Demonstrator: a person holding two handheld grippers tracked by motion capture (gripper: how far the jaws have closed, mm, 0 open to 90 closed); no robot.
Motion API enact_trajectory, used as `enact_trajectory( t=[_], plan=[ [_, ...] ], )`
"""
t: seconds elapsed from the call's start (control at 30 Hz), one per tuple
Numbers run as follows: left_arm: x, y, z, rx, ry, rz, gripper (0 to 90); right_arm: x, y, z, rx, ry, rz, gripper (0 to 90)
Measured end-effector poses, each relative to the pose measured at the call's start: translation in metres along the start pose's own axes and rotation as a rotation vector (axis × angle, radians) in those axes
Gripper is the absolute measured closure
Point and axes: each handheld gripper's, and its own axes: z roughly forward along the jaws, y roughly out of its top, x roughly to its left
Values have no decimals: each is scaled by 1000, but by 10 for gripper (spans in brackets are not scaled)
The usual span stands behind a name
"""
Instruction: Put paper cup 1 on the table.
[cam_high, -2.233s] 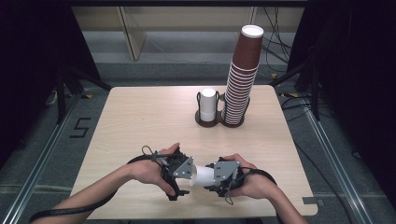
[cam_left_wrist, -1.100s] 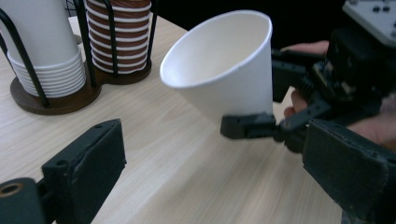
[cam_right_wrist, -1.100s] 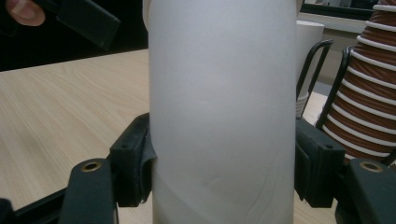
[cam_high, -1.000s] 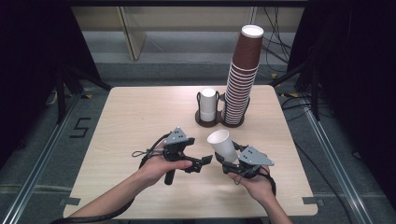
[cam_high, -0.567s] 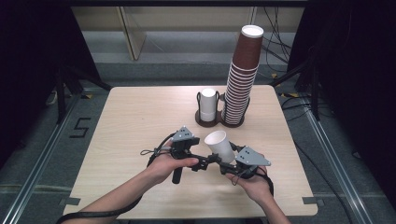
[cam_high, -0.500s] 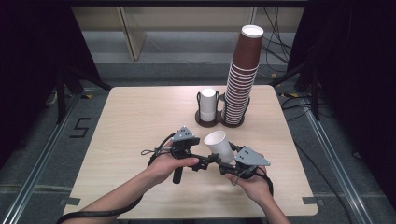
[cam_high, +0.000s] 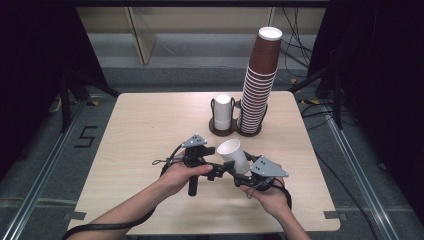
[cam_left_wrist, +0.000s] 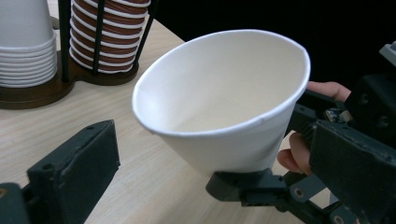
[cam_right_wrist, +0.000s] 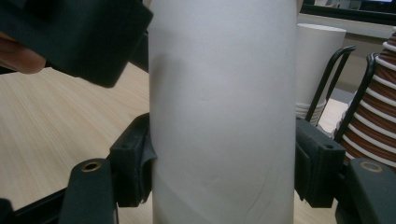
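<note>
The left gripper (cam_high: 220, 171) has just been opening and stands spread, its jaws apart from the white cup (cam_high: 235, 155) just beside it. The right gripper (cam_high: 243, 172) pinches that cup, tilted, above the table (cam_high: 150, 125), nearer the person than the cup holder (cam_high: 235, 131).

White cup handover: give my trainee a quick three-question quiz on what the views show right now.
1. True or false: the right gripper is clamped on the white cup.
2. The left gripper is: A) shut on the cup, B) open, its jaws apart from the cup, C) holding the brown stack.
3. Which stack in the holder at the table's far side is taller, the brown cups or the white cups?

Key
1. True: its pads press both sides of the cup's wall.
2. B.
3. The brown cups.
</note>
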Motion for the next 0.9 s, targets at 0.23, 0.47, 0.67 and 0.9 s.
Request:
enact_trajectory(
  t=[0.23, 0.47, 0.67, 0.9],
  plan=[
    [2, -1, 3, -5, -17, -42, 32, 4, 3, 1, -10, 16, 1, 337],
    [2, 0, 3, -14, -18, -41, 35, 7, 5, 3, -21, 23, -3, 336],
    [5, 0, 5, -24, -21, -58, 103, 12, 3, 4, -3, 33, 29, 335],
    [5, -1, 5, -40, -24, -26, 151, 9, 3, 5, 7, 38, 2, 315]
  ],
)
